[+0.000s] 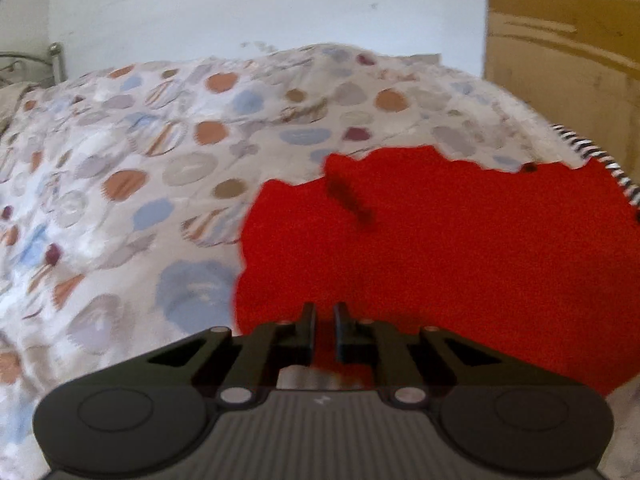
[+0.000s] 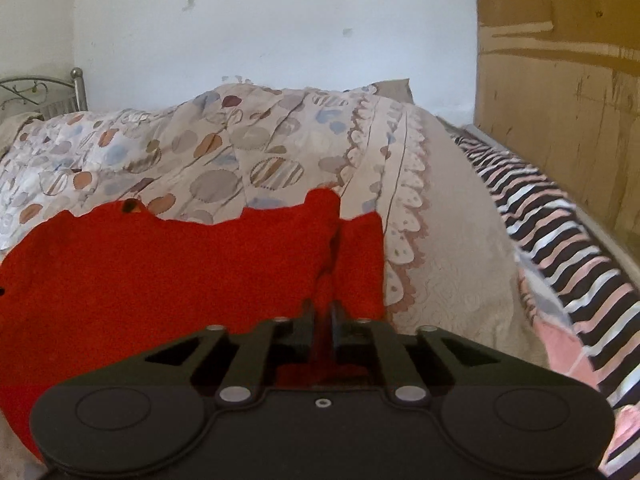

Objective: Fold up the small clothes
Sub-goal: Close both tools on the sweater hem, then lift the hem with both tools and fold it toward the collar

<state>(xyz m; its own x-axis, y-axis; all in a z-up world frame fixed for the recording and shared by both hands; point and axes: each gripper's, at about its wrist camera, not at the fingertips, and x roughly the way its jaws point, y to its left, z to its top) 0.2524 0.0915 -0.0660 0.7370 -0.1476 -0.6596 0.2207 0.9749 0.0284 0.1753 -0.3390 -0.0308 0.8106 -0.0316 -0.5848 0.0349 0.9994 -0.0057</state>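
A small bright red knitted garment (image 1: 440, 248) lies spread over a bed covered by a beige quilted bedspread printed with blue, orange and grey circles (image 1: 120, 152), its scalloped far edge facing the white wall (image 1: 260, 4). The left tongs (image 1: 324, 330), black and two-fingered, are nearly pressed together with a strip of red fabric between the fingers, pinching the near left edge of the garment; the picture is blurred here, so the exact hold on the cloth is not sharp. In the right wrist view the same red garment (image 2: 160, 264) fills the lower left, with a vertical fold or crease running up from the right tongs (image 2: 322, 326). These right tongs are likewise drawn close, with red cloth gathered in the narrow gap between the fingers, pinching the near right part of the garment. A small dark spot, perhaps a button, sits near the far edge of the garment in both views. A black, white and pink striped fabric (image 2: 560, 232) lies along the right side of the bed, well apart from the garment, beside a brown wooden panel (image 2: 560, 80). A metal bed frame with scrollwork (image 2: 44, 92) stands at the far left corner against the wall.
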